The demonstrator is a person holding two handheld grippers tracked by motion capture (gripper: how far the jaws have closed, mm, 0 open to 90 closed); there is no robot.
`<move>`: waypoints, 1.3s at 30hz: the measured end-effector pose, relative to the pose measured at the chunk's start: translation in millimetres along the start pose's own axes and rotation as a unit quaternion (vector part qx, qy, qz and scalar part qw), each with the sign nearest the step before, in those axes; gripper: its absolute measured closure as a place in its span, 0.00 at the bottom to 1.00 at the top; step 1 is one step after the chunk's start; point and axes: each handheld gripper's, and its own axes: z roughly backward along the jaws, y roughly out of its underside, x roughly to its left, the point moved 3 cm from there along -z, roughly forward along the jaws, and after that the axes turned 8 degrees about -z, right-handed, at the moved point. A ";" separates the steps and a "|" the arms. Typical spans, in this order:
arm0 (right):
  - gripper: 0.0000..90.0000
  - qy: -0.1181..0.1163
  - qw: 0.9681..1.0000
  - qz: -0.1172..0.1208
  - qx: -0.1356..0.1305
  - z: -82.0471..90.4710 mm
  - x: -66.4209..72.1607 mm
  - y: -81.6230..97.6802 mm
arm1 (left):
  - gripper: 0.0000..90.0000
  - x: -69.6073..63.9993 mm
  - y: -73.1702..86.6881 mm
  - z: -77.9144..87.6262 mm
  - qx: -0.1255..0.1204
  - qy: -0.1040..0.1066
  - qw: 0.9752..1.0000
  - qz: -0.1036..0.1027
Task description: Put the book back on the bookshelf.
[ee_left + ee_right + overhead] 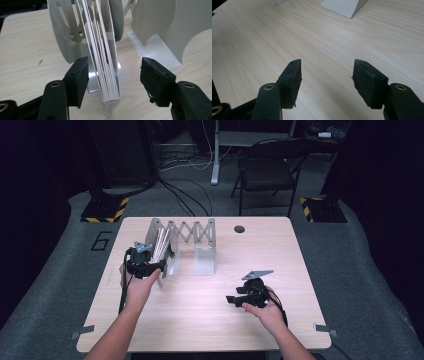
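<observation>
A white expandable metal book rack [192, 236] stands at the back left of the wooden table. Several thin white booklets [161, 246] lean in its left slot; in the left gripper view the booklets [106, 57] stand on edge between the rack's rounded plates. My left gripper [159, 266] is at the rack's left end, open, its jaws either side of the booklets' near edge without touching them [113, 75]. My right gripper [231, 299] rests low over the bare table at the front right, open, nothing between its jaws [325, 75].
The rack's right-hand plate and foot [160, 47] stand to the right of the booklets. A round dark cable hole [239, 229] lies at the table's back. A black folding chair [267, 170] stands beyond the far edge.
</observation>
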 end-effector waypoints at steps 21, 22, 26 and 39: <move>0.44 0.004 1.000 -0.004 0.000 0.5 -0.6 1.2 | 0.45 -14.2 2.0 42.8 -0.022 0.042 0.999 -0.019; 0.44 0.004 1.000 -0.002 -0.001 0.6 -0.9 1.2 | 0.45 -14.5 2.7 44.3 -0.022 0.042 0.999 -0.022; 0.44 0.004 1.000 -0.005 -0.001 1.0 -0.3 1.1 | 0.46 -17.0 6.8 51.2 -0.019 0.052 0.998 -0.030; 0.44 0.006 1.000 -0.005 -0.002 1.8 0.0 1.1 | 0.47 -22.7 25.0 61.1 -0.016 0.070 0.997 -0.039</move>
